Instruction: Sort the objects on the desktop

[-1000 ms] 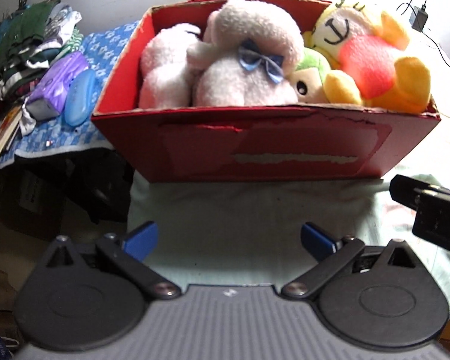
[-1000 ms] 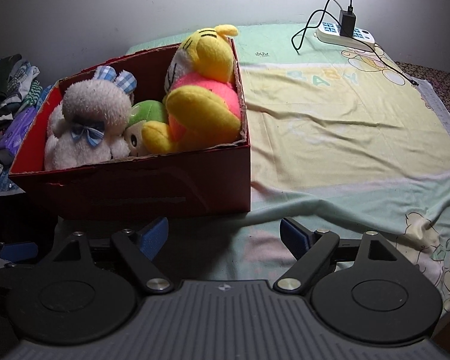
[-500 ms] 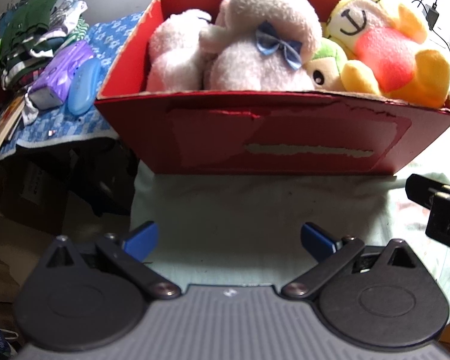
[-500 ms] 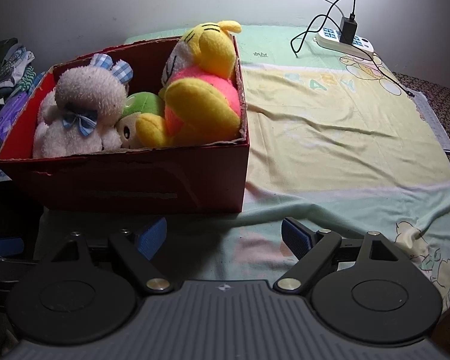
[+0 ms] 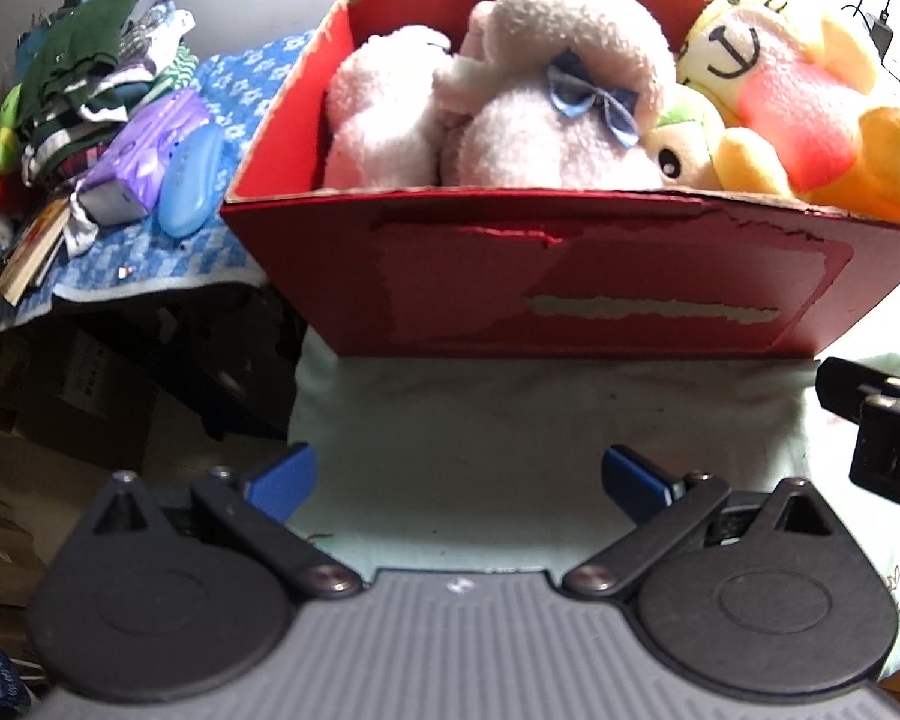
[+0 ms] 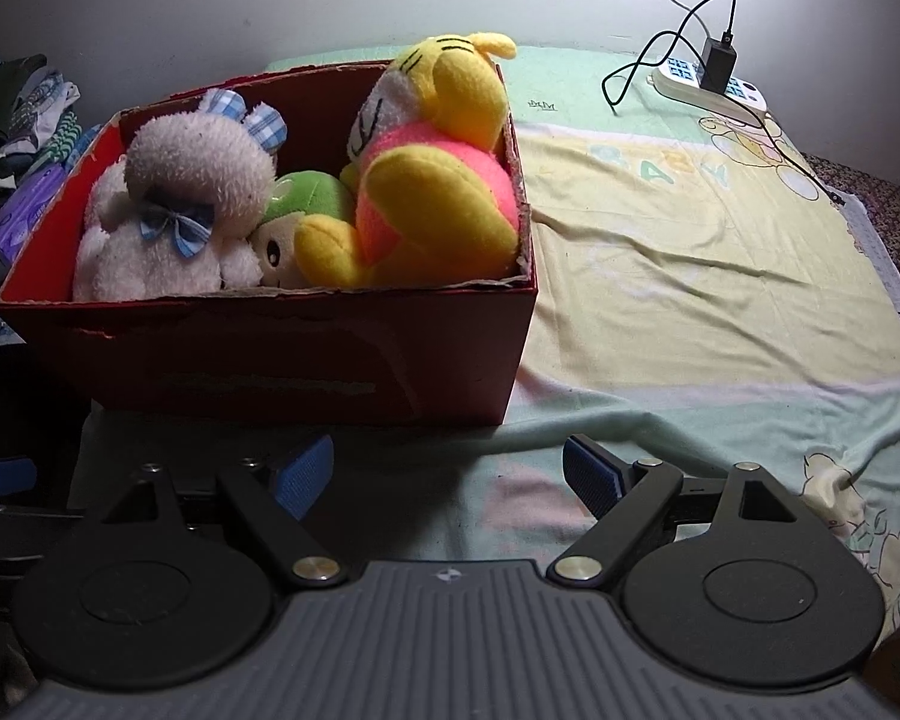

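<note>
A pastel cloth [image 6: 690, 252] covers the desk, with the red cardboard box [image 6: 306, 354] standing on it at about 10 o'clock in the right wrist view and 12 o'clock in the left wrist view. The box's long axis runs left to right across both views, its torn front wall facing the cameras. Inside, packed side by side along that axis, sit a yellow and pink plush [image 6: 432, 180] at the right end, head up toward 12 o'clock, a white fluffy plush [image 6: 180, 198] with a blue bow at the left, and a small green-capped plush [image 6: 300, 210] wedged between them, face toward the cameras. At 10 o'clock in the left wrist view, a heap of clothes [image 5: 90, 78] and a purple pack [image 5: 144, 162] lie on a blue patterned cloth [image 5: 234, 96] beside the box. A white power strip [image 6: 714, 84] with a black charger lies at 1 o'clock in the right wrist view. The left gripper [image 5: 459, 471] hovers over the cloth before the box, jaws spread wide and holding nothing. The right gripper [image 6: 447, 471] does likewise, jaws wide apart and empty.
</note>
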### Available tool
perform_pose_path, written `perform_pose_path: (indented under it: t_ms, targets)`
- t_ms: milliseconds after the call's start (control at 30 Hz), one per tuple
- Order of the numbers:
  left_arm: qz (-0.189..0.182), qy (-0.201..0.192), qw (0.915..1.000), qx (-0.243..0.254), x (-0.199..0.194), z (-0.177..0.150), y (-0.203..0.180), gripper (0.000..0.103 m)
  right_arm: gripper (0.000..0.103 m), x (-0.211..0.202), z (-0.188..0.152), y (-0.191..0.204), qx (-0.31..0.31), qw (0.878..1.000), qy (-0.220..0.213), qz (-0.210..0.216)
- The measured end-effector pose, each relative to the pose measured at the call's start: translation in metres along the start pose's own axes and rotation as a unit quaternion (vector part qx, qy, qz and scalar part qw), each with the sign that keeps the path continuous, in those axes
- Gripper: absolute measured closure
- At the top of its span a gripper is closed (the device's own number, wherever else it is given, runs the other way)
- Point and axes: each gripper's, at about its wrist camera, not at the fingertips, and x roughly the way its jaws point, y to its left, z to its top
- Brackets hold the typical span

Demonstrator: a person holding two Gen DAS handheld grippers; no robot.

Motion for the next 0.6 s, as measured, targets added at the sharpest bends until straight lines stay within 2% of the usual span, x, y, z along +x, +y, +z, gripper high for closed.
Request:
perform_pose_path:
  t_ms: [167, 433, 600]
  targets:
    - [-0.028, 0.02, 0.9993, -0.01, 0.0033, 0.0038, 0.0045, 0.002, 0.017, 0.0016, 0.0005, 0.0009, -0.001, 1.0, 0.004, 0.001]
    - [-0.026, 0.015, 0.9994, -0.016, 0.0008, 0.0065, 0.0057, 0.002, 0.017, 0.0043, 0.0013, 0.0023, -0.003, 1.0, 0.008, 0.001]
    - [-0.012, 0.003, 0.9999, -0.01, 0.0036, 0.0061, 0.0051, 0.002, 0.017, 0.0077, 0.0023, 0.0026, -0.001, 1.0, 0.011, 0.0]
